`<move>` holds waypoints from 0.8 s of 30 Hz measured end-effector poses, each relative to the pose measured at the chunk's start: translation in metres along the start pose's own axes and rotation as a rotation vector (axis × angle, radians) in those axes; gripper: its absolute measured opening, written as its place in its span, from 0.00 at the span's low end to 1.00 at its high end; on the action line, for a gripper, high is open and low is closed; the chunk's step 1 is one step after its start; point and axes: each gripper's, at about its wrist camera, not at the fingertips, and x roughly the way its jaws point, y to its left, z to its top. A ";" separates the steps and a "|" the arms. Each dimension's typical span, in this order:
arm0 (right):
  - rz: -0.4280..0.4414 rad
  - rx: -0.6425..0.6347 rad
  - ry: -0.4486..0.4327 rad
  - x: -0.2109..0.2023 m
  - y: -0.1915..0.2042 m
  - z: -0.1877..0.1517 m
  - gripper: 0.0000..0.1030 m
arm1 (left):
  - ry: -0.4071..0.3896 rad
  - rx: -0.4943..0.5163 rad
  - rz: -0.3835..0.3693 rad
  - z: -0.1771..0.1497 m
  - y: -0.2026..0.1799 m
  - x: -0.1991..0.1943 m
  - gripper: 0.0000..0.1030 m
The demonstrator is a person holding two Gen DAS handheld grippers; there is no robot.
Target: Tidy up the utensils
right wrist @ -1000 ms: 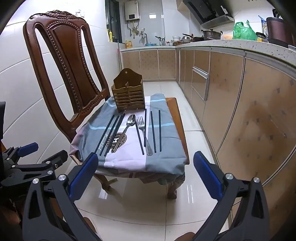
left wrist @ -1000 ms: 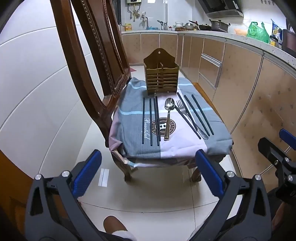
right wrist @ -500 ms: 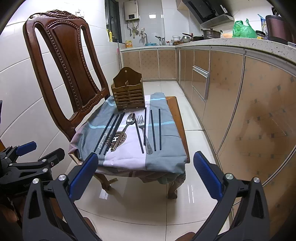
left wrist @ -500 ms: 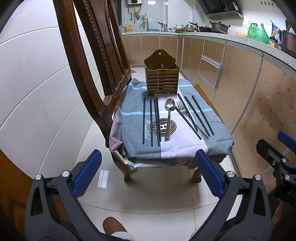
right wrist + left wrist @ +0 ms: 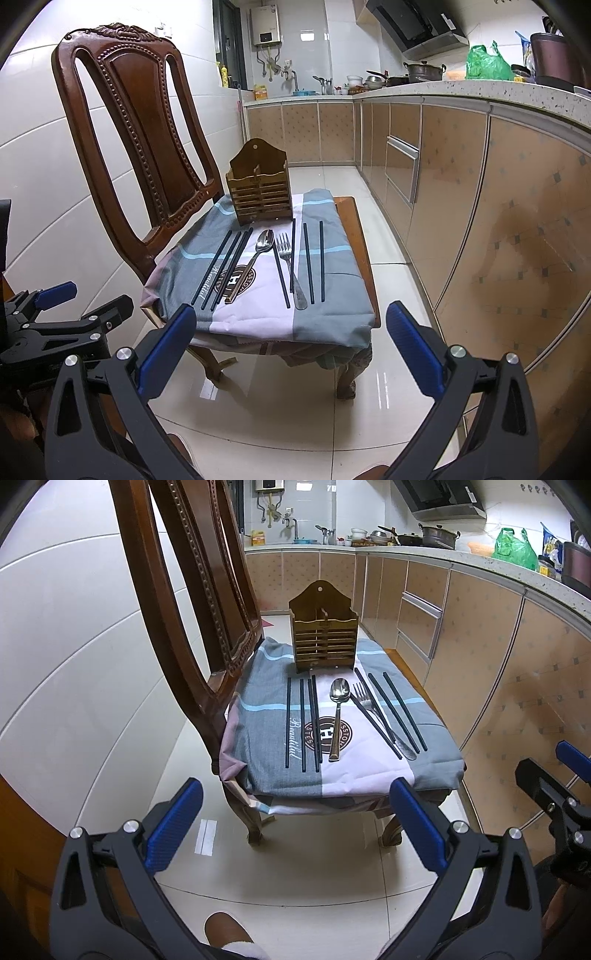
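**Utensils laid out ahead of two wide-apart grippers**

Ahead of both tools, well apart from them, the utensils lie in a row on a cloth-covered table beside a carved wooden chair. The left hand-held gripper hangs over the glossy tiled floor with its blue-padded fingers spread wide and nothing between them; the right hand-held gripper is likewise spread and empty. On the grey, pink and blue-striped cloth lie thin black chopsticks on the left, a shiny metal spoon in the middle, then a metal fork crossed by more chopsticks on the right. Behind them stands a slatted brown wooden holder, upright, its back panel arched. Tan kitchen cabinets run along the right. Nothing stands between the grippers and the row.
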 end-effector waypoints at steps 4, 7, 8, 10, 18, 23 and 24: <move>0.000 0.001 0.005 0.002 0.002 0.001 0.98 | 0.000 -0.001 0.002 -0.001 -0.001 0.000 0.96; 0.000 -0.001 0.004 0.004 0.005 0.002 0.98 | 0.001 -0.002 0.002 0.000 0.000 0.000 0.96; -0.001 0.000 0.005 0.004 0.006 0.003 0.98 | 0.002 -0.002 0.002 0.000 0.000 0.000 0.96; 0.004 0.001 0.003 0.000 0.000 -0.001 0.98 | 0.001 -0.003 0.002 0.000 0.001 -0.001 0.96; 0.006 0.003 -0.001 -0.001 0.000 0.000 0.98 | 0.007 -0.003 0.001 0.001 0.002 0.001 0.96; 0.009 0.002 0.003 -0.002 -0.001 0.000 0.98 | 0.009 -0.004 0.000 0.000 0.002 0.000 0.96; 0.009 0.002 0.003 -0.002 0.000 0.000 0.98 | 0.009 -0.004 0.001 0.000 0.002 0.000 0.96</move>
